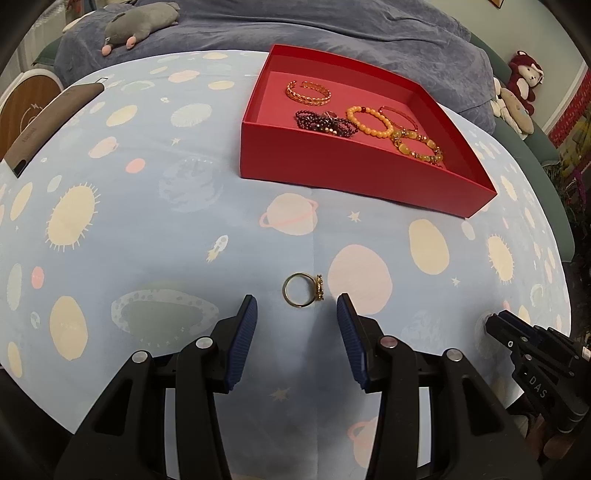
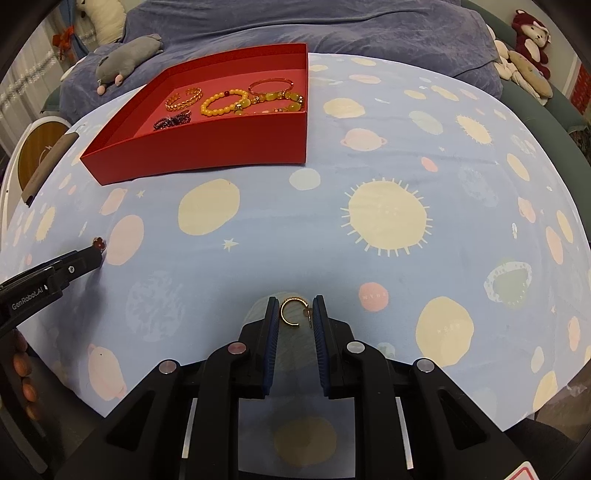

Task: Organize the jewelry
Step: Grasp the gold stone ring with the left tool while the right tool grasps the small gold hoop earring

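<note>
A gold ring point(image 1: 303, 290) with a small ornament lies on the space-print cloth just ahead of my open left gripper point(image 1: 297, 304), between its fingertips; its ornament also shows in the right wrist view point(image 2: 99, 243). A gold hoop earring point(image 2: 294, 312) lies between the fingers of my right gripper point(image 2: 295, 306), which is partly closed around it; I cannot tell whether the pads touch it. A red box point(image 1: 343, 173) at the back holds several bracelets: a gold cuff point(image 1: 308, 91), dark beads point(image 1: 325, 124), yellow beads point(image 1: 370, 122). The box also shows in the right wrist view point(image 2: 207, 151).
A phone point(image 1: 48, 122) lies at the cloth's left edge. A grey plush toy point(image 1: 140, 24) lies on the blue blanket behind the table. Stuffed toys point(image 1: 521, 88) sit at the far right. The right gripper's tip point(image 1: 517, 338) enters the left wrist view at the right.
</note>
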`<control>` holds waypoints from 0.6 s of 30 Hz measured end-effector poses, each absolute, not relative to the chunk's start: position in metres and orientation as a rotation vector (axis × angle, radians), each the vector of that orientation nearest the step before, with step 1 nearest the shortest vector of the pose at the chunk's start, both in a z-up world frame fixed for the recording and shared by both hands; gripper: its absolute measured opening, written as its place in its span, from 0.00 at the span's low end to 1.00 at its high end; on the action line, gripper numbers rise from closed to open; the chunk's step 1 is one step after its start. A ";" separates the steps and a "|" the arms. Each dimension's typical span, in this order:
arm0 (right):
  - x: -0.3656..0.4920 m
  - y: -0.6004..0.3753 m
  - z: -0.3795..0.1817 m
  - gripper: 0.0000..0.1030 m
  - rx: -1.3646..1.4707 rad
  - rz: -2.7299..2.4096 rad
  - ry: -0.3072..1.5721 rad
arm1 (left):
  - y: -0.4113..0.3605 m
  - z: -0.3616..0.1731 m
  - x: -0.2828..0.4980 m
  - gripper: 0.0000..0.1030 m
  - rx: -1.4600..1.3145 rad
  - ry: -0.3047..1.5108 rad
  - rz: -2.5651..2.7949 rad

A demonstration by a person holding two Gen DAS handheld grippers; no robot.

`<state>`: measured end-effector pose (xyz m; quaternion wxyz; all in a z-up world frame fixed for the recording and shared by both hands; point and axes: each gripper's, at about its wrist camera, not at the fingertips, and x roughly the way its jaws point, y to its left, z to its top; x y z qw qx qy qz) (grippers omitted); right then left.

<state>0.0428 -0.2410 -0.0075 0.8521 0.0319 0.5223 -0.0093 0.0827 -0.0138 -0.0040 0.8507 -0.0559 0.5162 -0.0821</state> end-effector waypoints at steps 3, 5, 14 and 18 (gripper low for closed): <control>0.042 -0.240 -0.006 0.16 0.069 -0.014 1.095 | -0.013 -0.004 0.086 0.41 -0.124 1.088 -0.167; 0.042 -0.240 -0.005 0.16 0.069 -0.009 1.093 | -0.013 -0.004 0.087 0.40 -0.126 1.087 -0.166; 0.043 -0.240 -0.004 0.17 0.077 -0.010 1.092 | -0.022 -0.005 0.095 0.23 -0.103 1.090 -0.178; 0.043 -0.239 -0.004 0.17 0.076 -0.008 1.089 | -0.022 -0.005 0.093 0.22 -0.100 1.094 -0.180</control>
